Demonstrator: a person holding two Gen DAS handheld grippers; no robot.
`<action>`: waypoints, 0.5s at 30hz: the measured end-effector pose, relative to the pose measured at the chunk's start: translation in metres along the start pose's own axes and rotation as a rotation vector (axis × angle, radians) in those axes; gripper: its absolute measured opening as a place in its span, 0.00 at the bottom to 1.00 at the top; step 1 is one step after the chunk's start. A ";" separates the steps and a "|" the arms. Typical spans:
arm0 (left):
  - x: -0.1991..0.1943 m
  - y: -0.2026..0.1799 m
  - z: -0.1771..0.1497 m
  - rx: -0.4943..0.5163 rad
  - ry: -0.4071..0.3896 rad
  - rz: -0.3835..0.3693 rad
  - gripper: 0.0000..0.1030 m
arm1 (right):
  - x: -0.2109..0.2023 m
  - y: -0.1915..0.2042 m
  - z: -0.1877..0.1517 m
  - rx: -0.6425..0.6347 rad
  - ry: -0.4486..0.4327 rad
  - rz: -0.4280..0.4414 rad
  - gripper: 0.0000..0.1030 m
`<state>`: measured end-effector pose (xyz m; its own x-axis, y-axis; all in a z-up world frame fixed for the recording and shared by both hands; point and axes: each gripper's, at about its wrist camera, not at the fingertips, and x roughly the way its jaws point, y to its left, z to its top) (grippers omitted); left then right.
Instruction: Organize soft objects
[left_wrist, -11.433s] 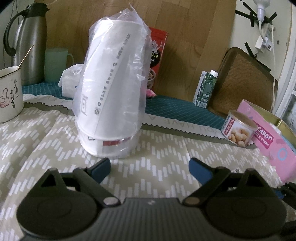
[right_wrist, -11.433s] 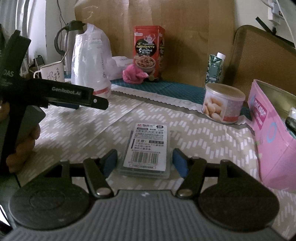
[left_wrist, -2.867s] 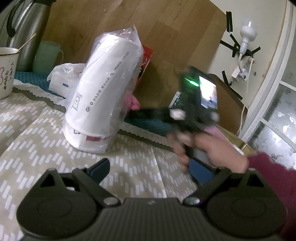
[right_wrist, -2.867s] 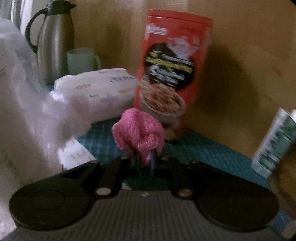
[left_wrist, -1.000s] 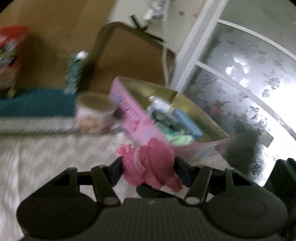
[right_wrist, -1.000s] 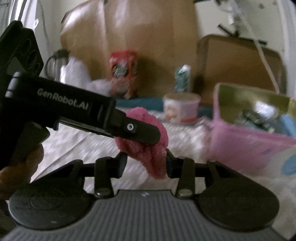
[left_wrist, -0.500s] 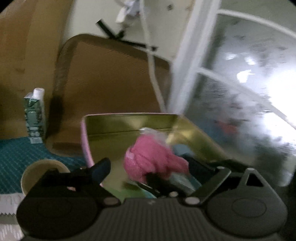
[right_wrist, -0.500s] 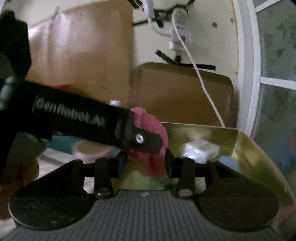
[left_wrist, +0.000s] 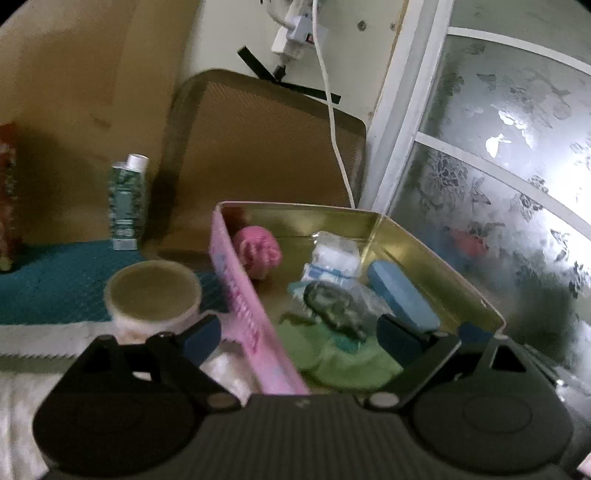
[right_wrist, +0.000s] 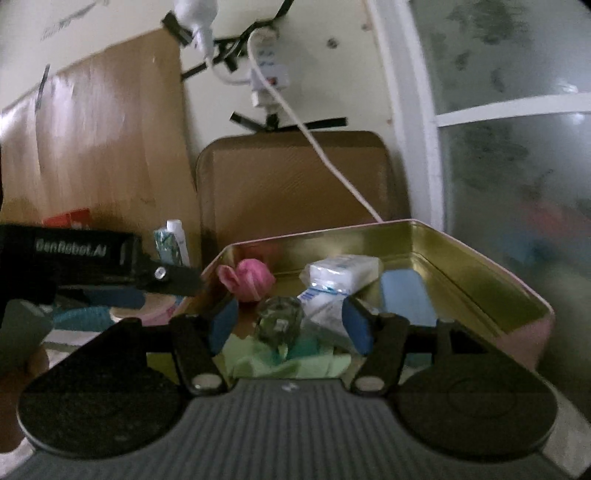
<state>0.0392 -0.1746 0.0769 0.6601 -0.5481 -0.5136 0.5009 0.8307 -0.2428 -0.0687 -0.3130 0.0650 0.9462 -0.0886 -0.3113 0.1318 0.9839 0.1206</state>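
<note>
One pink-sided tin (left_wrist: 236, 284) holds the pink soft ball (left_wrist: 260, 254), green cloth (left_wrist: 343, 360), blue case (left_wrist: 402, 299) and white packet (left_wrist: 330, 260). Left tool (left_wrist: 297, 334) wide, empty; right tool (right_wrist: 290, 325), just opening, empty. A second ago both gripped the ball.

Both the left hand-held gripper (left_wrist: 299, 336) and right hand-held gripper (right_wrist: 289, 325) have jaws spread, just opened, empty.
</note>
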 end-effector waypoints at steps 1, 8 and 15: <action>-0.008 -0.001 -0.004 0.007 -0.004 0.011 0.92 | -0.009 0.001 -0.002 0.009 -0.014 -0.011 0.64; -0.057 -0.003 -0.029 0.039 -0.038 0.121 0.99 | -0.054 0.012 -0.005 0.095 -0.052 -0.030 0.74; -0.090 0.006 -0.061 0.039 -0.031 0.178 1.00 | -0.074 0.031 -0.018 0.159 0.020 -0.004 0.91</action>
<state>-0.0518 -0.1144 0.0714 0.7568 -0.3960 -0.5200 0.3954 0.9109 -0.1181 -0.1401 -0.2730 0.0748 0.9397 -0.0874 -0.3307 0.1819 0.9464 0.2668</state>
